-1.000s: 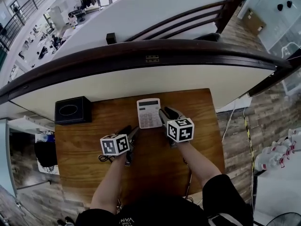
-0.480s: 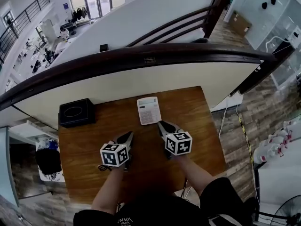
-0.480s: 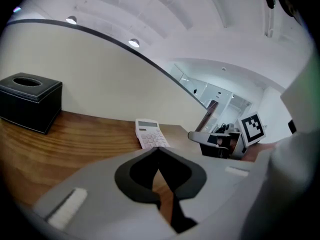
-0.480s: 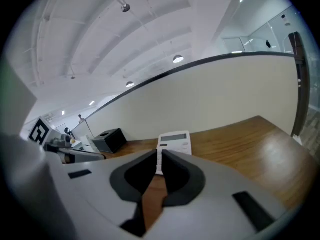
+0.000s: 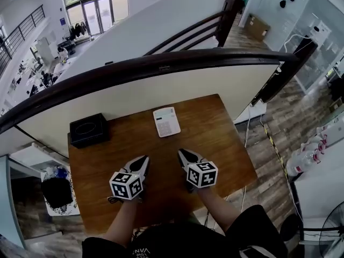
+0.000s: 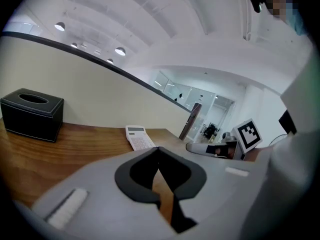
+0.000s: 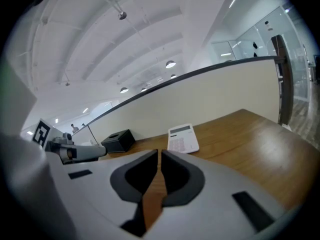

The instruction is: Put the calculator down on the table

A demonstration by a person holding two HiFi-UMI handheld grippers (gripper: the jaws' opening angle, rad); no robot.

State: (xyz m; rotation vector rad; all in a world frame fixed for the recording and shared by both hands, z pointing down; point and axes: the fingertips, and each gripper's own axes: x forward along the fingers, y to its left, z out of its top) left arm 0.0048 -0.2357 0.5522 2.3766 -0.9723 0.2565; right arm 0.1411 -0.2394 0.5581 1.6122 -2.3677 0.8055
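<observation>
The white calculator [image 5: 166, 121] lies flat on the brown wooden table [image 5: 220, 144], near its far edge, with nothing touching it. It also shows in the left gripper view as the calculator [image 6: 139, 137] and in the right gripper view as the calculator [image 7: 182, 138]. My left gripper [image 5: 144, 159] hovers well short of it, jaws shut and empty, as its own view confirms for the left gripper [image 6: 159, 149]. My right gripper [image 5: 181, 153] hangs beside it, jaws also together with nothing between them, seen again as the right gripper [image 7: 159, 152].
A black tissue box [image 5: 88, 129] stands at the table's far left corner, also the tissue box [image 6: 32, 114]. A cream partition with a dark rail [image 5: 161, 66] runs just behind the table. Wood floor drops away to the right [image 5: 279, 128].
Both grippers have drawn back from the calculator toward the person and risen. The right gripper, which was at the calculator's edge, is now apart from it. The calculator stays put.
</observation>
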